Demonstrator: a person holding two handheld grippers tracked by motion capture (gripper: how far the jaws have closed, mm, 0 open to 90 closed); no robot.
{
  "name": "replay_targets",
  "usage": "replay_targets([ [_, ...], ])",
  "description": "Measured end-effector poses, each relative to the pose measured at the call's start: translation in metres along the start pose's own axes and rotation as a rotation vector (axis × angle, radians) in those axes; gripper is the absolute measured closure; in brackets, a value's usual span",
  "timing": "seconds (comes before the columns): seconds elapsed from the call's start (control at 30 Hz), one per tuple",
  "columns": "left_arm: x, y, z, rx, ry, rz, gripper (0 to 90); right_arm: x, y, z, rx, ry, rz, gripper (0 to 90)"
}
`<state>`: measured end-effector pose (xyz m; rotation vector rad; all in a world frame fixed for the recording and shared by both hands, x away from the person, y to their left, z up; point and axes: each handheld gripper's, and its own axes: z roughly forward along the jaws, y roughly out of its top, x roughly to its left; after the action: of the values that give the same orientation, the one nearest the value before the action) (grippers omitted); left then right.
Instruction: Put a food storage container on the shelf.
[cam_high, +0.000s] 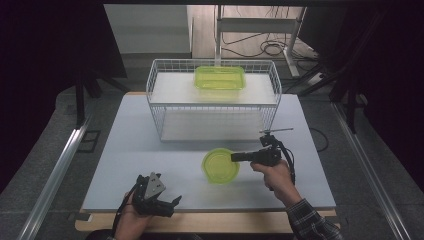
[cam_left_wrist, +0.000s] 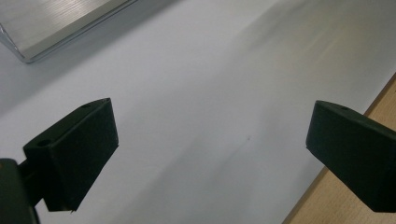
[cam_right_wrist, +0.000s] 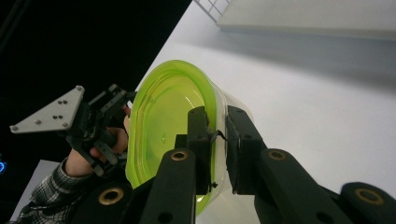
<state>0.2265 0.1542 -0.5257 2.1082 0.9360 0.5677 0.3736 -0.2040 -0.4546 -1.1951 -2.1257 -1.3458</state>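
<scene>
— While the right claw (cam_right_wrist: 217, 140) sat over the near middle of the counter (cam_high: 130, 150), how wide did its jaws stand?
— Nearly together, pinching the rim of the round yellow-green container (cam_high: 220, 165): one jaw inside the wall, one outside. It was held just in front of the wire basket (cam_high: 165, 107).
— And the left claw (cam_left_wrist: 210, 144)?
— Wide apart, with nothing between the jaws but bare counter; it hovered at the near left edge.
— What was hard to make out?
— In the right gripper view the jaws covered the lower part of the container, and its clear lower wall was faint against the white top. From above I couldn't tell whether the container touched the counter or hung just off it.
— Which way did it face?
— Seen from above, its mouth faced upward. Being round, it had no long axis to speak of. A rectangular yellow-green tray (cam_high: 220, 78) lay on the basket's upper shelf, long side running left to right
</scene>
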Motion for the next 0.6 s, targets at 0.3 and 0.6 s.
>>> replay_targets([
  [0.3, 0.000, 0.000, 0.000, -0.002, 0.002, 0.000, 1.9, 0.005, 0.011, -0.010, -0.039, -0.002, -0.008, 81.0],
  [0.6, 0.001, 0.000, 0.000, -0.014, -0.012, -0.015, 0.4, 0.011, 0.027, -0.022, -0.089, 0.002, -0.012, 81.0],
])
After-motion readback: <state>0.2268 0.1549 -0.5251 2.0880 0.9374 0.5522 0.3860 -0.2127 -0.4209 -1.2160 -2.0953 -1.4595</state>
